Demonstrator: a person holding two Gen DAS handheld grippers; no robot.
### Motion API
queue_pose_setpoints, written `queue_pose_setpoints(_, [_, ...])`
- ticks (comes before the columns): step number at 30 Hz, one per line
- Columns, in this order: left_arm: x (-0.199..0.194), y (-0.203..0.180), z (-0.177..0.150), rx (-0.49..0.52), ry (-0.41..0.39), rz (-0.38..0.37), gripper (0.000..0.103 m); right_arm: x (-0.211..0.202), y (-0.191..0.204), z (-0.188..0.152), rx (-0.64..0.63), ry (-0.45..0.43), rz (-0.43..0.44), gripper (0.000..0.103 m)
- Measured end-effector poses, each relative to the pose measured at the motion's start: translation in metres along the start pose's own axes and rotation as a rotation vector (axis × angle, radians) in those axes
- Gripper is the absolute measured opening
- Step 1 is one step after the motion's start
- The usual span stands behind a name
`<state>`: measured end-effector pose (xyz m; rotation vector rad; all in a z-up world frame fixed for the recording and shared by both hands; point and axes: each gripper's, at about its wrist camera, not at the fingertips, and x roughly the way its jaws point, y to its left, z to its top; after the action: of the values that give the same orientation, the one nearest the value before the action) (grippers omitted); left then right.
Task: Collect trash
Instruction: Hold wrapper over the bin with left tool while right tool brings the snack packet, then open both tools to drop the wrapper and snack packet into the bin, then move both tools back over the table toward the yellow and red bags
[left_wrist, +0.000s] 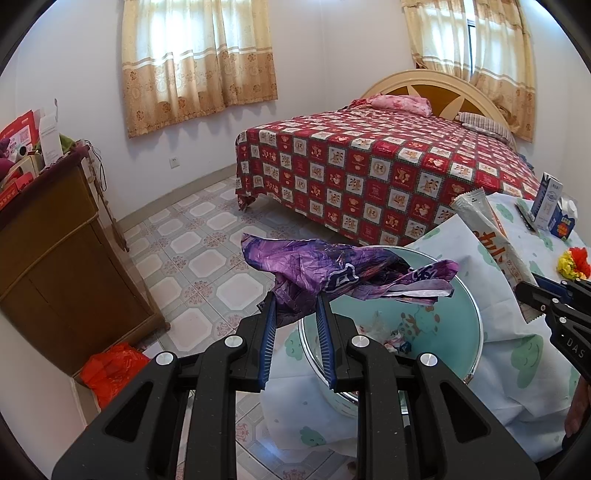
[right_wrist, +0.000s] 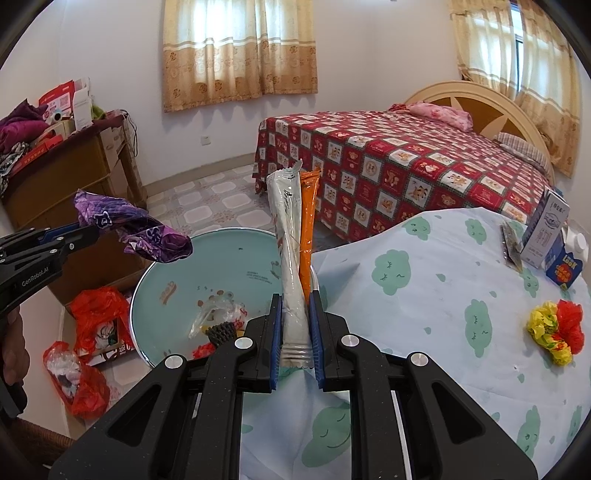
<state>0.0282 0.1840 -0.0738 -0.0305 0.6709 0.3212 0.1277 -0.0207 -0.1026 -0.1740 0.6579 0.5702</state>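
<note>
My left gripper is shut on a crumpled purple wrapper and holds it over the light-blue bin. In the right wrist view the same wrapper hangs from the left gripper above the bin. My right gripper is shut on a long white and orange snack wrapper, held upright at the bin's right rim; it also shows in the left wrist view. The bin holds several bits of trash.
A table with a cloud-print cloth carries two cartons, a dark strip wrapper and a red-yellow crumpled ball. Red plastic bags lie on the floor beside a wooden cabinet. A bed stands behind.
</note>
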Motion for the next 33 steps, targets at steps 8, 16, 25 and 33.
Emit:
queue_pose_setpoints(8, [0.0,0.0,0.0,0.0,0.0,0.0,0.022,0.0,0.001,0.0,-0.001,0.0,0.0,0.015])
queue_pose_setpoints(16, [0.003,-0.004,-0.003,0.001,0.005,-0.008,0.022,0.004,0.004,-0.004,-0.009,0.006,0.006,0.015])
queue_pose_setpoints(25, [0.003,-0.015,-0.009,0.022,0.012,-0.072,0.042,0.015,0.01,-0.011,-0.034,0.039,0.036,0.028])
queue_pose_setpoints(33, [0.008,-0.02,-0.015,0.039,0.04,-0.059,0.058,0.014,0.001,-0.016,-0.007,0.042,0.017,0.035])
